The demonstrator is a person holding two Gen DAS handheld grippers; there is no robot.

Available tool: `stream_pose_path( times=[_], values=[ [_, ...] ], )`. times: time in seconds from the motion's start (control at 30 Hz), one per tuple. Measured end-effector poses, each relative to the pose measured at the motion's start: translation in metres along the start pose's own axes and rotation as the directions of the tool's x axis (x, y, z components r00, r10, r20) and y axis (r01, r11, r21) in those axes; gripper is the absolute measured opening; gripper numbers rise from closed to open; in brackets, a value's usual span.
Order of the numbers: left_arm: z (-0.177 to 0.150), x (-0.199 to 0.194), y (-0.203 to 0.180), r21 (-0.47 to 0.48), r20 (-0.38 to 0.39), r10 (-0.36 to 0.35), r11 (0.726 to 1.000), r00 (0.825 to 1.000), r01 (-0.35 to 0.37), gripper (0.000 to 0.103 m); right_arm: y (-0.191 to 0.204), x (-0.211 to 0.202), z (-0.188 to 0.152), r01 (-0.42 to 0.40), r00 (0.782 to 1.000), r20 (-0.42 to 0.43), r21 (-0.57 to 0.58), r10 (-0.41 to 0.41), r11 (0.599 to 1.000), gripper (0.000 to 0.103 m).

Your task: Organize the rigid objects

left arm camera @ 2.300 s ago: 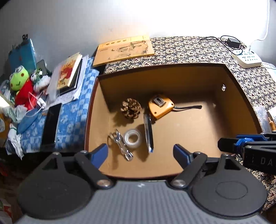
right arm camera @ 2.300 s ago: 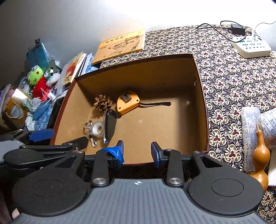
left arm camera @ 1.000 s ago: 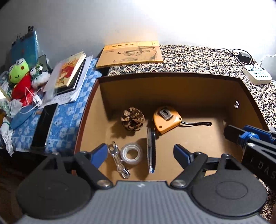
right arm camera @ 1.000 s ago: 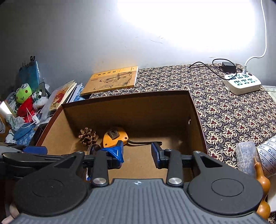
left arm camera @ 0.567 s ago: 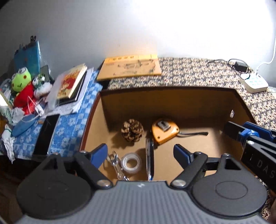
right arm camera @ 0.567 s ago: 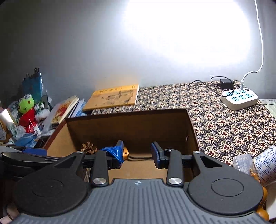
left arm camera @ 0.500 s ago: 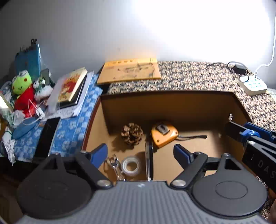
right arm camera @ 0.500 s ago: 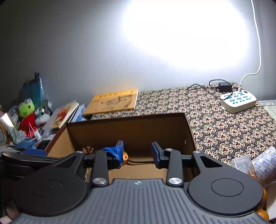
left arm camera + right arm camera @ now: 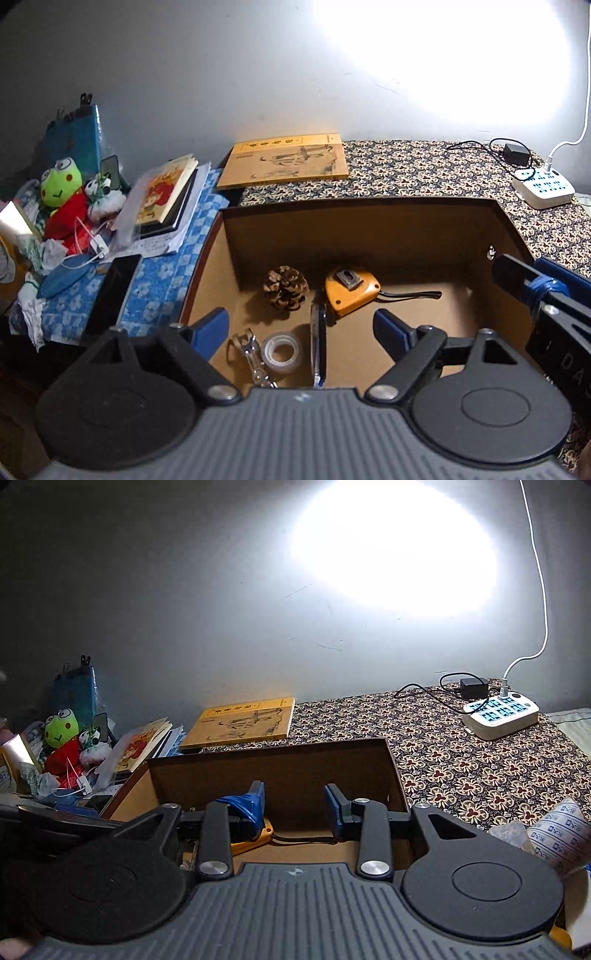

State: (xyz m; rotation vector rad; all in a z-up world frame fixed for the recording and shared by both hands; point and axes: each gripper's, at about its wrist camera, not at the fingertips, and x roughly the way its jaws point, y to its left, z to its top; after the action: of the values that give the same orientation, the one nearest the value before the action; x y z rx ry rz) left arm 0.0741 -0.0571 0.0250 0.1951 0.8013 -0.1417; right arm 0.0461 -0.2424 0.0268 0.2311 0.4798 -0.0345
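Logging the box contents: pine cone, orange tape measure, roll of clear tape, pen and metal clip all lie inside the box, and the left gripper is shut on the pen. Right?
Not quite. The left wrist view shows the left gripper open and empty; the pen lies on the box floor. The rest stands.

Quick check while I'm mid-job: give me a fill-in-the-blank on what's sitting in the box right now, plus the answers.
1. The pine cone lies inside the brown ____, near its back wall.
2. The orange tape measure lies to the ____ of the pine cone in the left wrist view.
3. The roll of clear tape lies between the metal clip and the ____.
4. Both the left hand-held gripper and the right hand-held gripper are ____ and hold nothing.

Answers: box; right; pen; open
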Motion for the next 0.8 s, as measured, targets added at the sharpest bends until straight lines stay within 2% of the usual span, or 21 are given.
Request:
stream_pose_path(
  times=[0.27,0.8],
  values=[
    [-0.009,0.005,0.002,-0.025,-0.048,0.003,1.0,0.999,-0.004,0.086,0.003,-0.003,-0.006,-0.018,1.0,-0.008,0.002,0.018,1.0,0.018],
    [-0.014,0.01,-0.011,0.021,-0.079,-0.002,1.0,0.997,0.004,0.087,-0.004,-0.003,-0.014,-0.002,0.999,-0.042,0.024,0.003,1.0,0.018]
  ],
)
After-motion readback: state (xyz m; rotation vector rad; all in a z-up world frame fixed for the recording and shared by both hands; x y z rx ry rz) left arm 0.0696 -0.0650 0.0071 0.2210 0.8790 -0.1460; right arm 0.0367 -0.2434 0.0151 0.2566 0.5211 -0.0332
